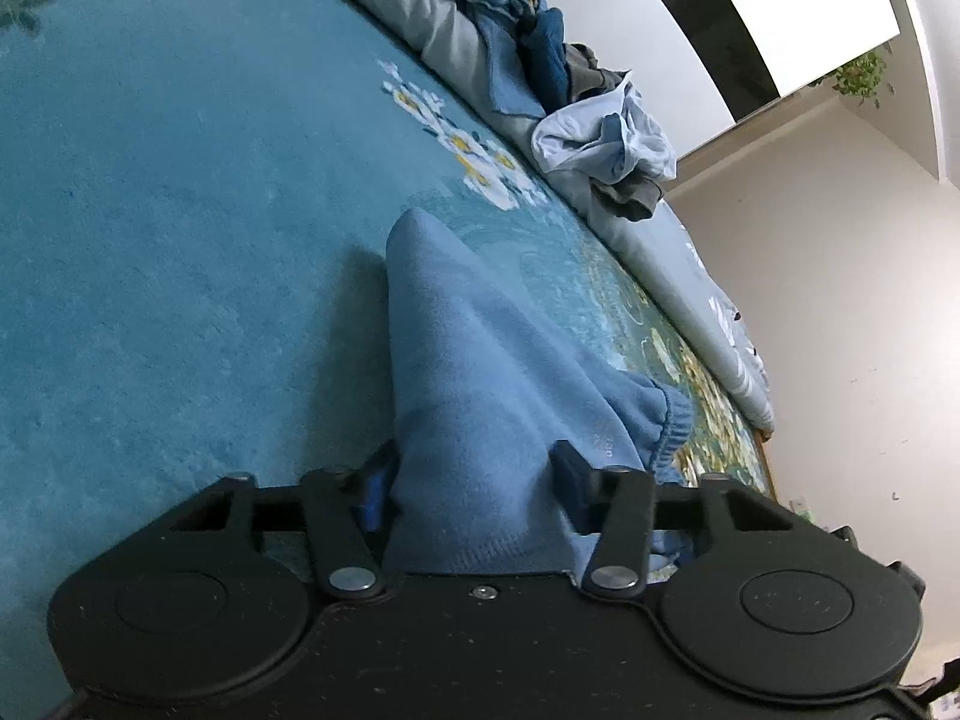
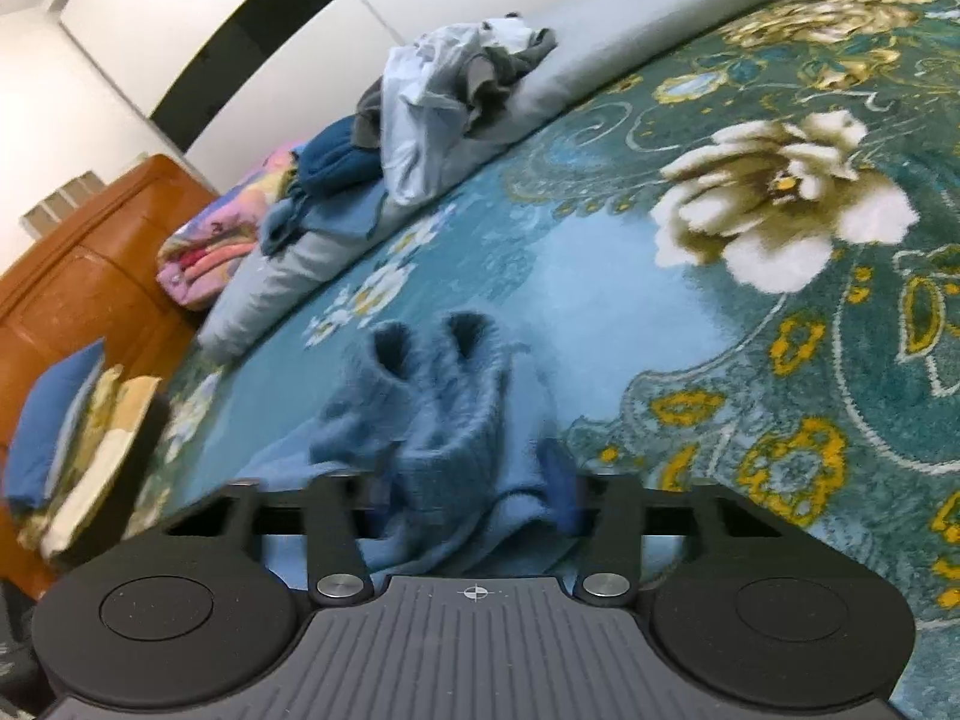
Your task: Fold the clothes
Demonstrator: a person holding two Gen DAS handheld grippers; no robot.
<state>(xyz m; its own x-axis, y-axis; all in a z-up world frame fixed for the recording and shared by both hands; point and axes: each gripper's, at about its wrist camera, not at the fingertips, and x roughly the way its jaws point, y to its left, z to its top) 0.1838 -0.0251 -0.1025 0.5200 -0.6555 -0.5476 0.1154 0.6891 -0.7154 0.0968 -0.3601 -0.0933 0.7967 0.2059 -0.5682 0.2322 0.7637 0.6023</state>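
Blue fleece garment is clamped by left tool and right tool; its print is unreadable.

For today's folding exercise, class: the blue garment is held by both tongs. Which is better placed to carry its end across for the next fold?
Probably the right tongs: they hold the bunched cuffed end of the blue garment, while the left tongs pinch a flat part, suited to anchoring.

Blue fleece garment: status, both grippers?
Left gripper shut on blue fleece garment. Right gripper shut on its ribbed cuffs. Garment lifted over teal floral blanket. Unfolded clothes pile behind, clear of it.
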